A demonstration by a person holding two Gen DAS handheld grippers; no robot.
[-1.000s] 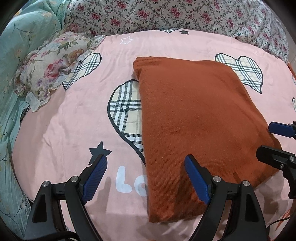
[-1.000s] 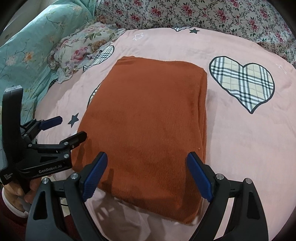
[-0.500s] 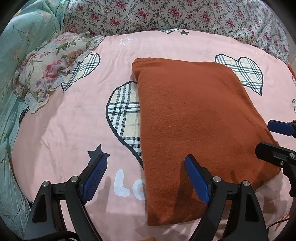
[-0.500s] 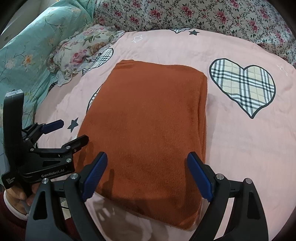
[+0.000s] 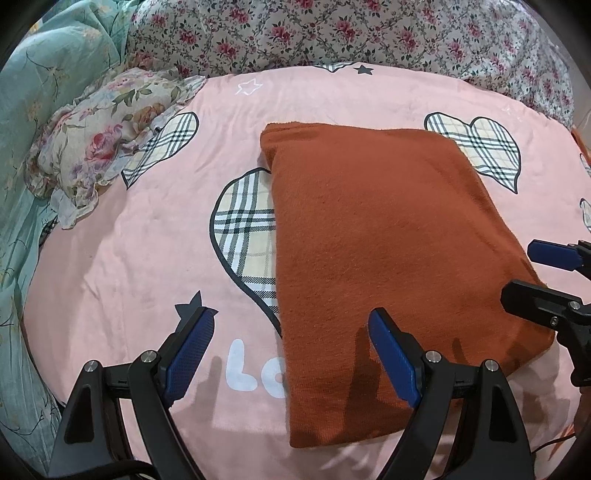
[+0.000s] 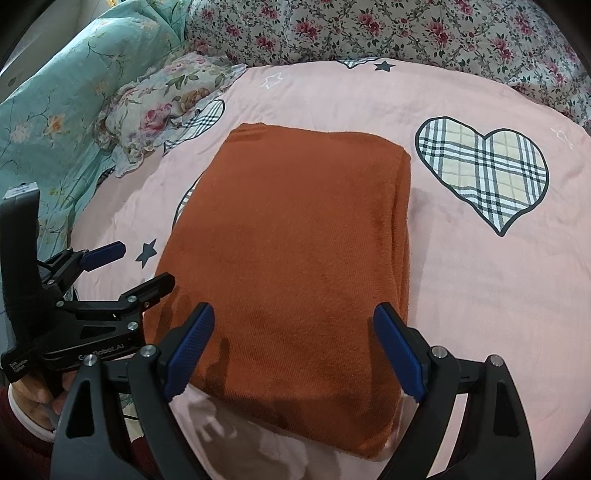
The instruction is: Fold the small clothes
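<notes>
Very little has moved over the last second: in both wrist views the rust-orange folded cloth (image 5: 388, 240) sits a touch lower in the picture than it did a second ago, and neither gripper has changed its spread. The cloth lies flat on a pink bedspread (image 5: 129, 277) printed with plaid hearts and stars, as a neat rectangle with stacked layers showing along its right-hand edge in the right wrist view. The left gripper (image 5: 291, 354) hovers above the cloth's near left edge, jaws wide apart and holding nothing; one blue pad is over the bedspread, the other over the cloth. The right gripper (image 6: 295, 354) hovers above the near edge of the cloth (image 6: 295, 240), jaws likewise wide apart and empty, both pads over the fabric. A flowered pillow (image 5: 96, 144) lies well apart at the far left, with flowered bedding (image 5: 332, 33) behind. Both tools idle over a tidy rectangle, which suggests the fold is finished or pausing before one more fold.
</notes>
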